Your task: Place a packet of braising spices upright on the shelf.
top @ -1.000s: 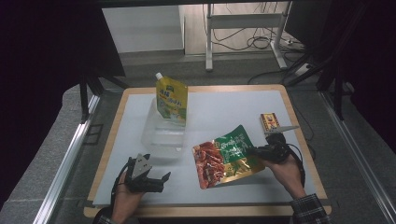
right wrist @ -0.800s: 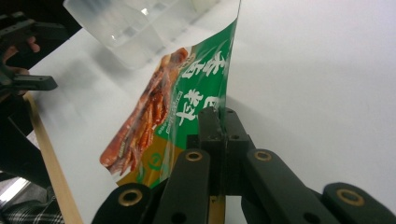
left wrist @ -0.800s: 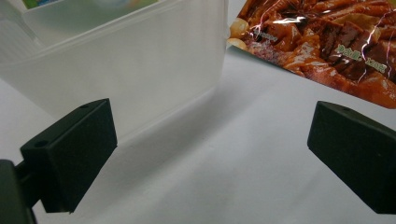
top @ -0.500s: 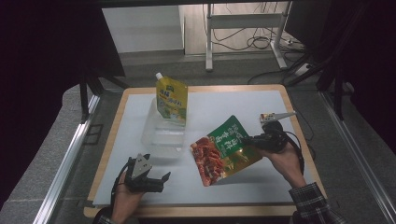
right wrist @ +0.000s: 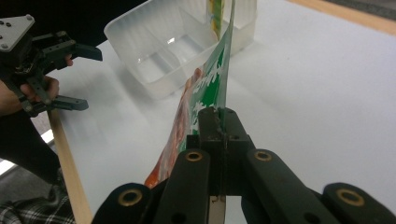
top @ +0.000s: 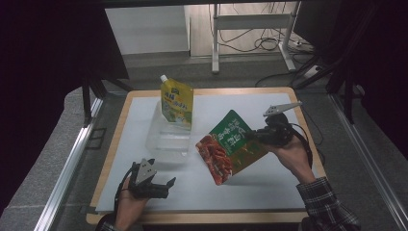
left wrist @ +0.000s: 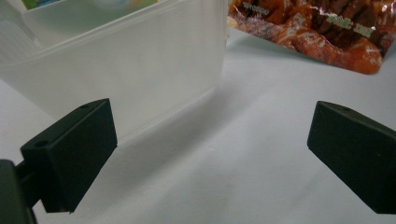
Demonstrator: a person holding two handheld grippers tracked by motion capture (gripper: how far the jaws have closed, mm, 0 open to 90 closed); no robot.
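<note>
Now my right claw (top: 254,136) is clamped shut on one green-and-red snack pouch (top: 231,147), held tilted above the middle of the tabletop (top: 288,185). Just beyond it stands one clear plastic tub (top: 168,139), with one yellow spouted pouch (top: 177,105) upright in its far end. My left claw (top: 166,185) rests wide open and empty near the front-left corner.
</note>
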